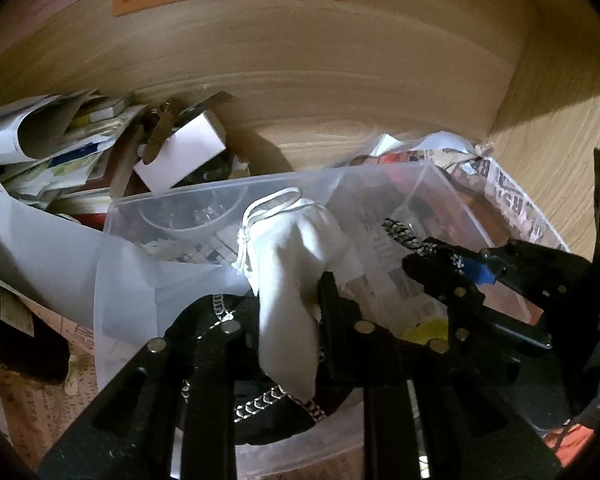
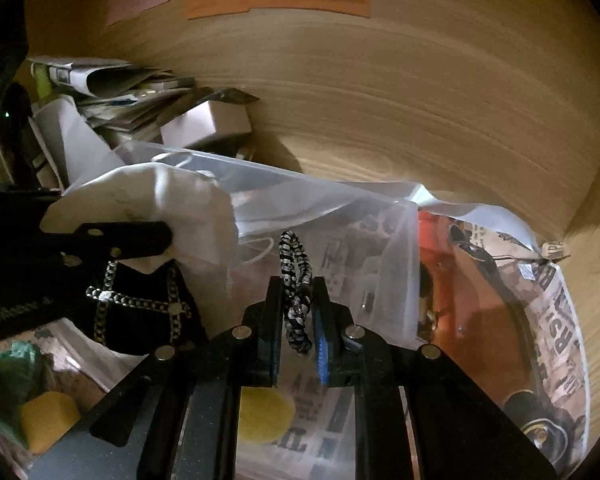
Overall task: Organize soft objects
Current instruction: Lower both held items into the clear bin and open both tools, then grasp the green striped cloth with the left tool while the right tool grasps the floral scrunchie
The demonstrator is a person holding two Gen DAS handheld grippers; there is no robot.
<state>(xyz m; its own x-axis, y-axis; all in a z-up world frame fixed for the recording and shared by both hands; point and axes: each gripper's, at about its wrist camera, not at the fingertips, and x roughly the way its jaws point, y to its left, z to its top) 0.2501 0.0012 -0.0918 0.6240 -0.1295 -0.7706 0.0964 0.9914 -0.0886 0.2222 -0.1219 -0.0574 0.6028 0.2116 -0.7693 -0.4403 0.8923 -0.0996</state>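
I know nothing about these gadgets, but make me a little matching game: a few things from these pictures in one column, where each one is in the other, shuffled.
Things:
1. white drawstring cloth pouch
2. black-and-white braided cord loop
3. yellow sponge block
4. clear plastic storage bin

Places:
A. lying low at the left edge of the right wrist view
B. pinched in the left gripper
C. lined with newspaper, below both grippers
D. clamped in the right gripper

Pairs: 1-B, 2-D, 3-A, 4-C
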